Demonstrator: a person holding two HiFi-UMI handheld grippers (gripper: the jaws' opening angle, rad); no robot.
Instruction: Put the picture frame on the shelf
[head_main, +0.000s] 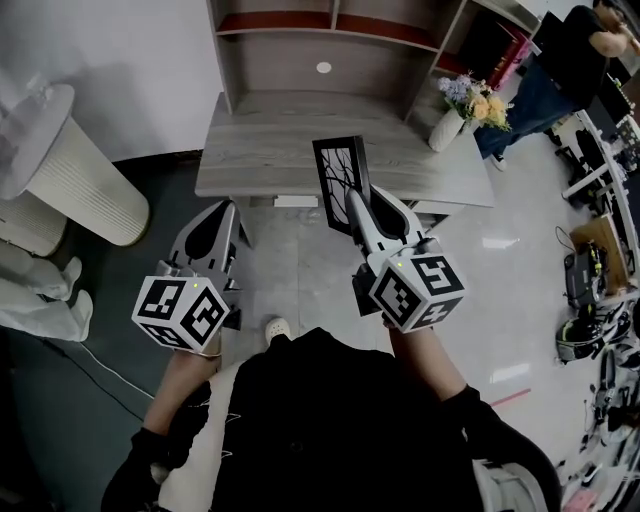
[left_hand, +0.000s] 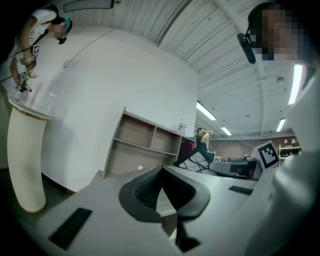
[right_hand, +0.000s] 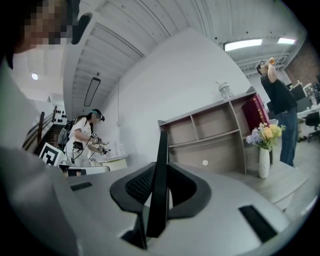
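Observation:
My right gripper (head_main: 358, 192) is shut on a black picture frame (head_main: 340, 178) with a branch pattern. It holds the frame upright, edge-on, over the near edge of the grey desk (head_main: 270, 150). In the right gripper view the frame (right_hand: 160, 175) stands as a thin dark slab clamped between the pads. The shelf (head_main: 330, 40) rises at the back of the desk, with open compartments (right_hand: 210, 135). My left gripper (head_main: 222, 213) hangs left of the frame, short of the desk's front edge. Its jaws are shut with nothing between them (left_hand: 161, 186).
A white vase of flowers (head_main: 455, 115) stands at the desk's right end. A ribbed white column (head_main: 85, 180) is on the left. One person (head_main: 560, 70) stands at the far right, another (right_hand: 85, 137) by the column. Cluttered gear lies along the right floor.

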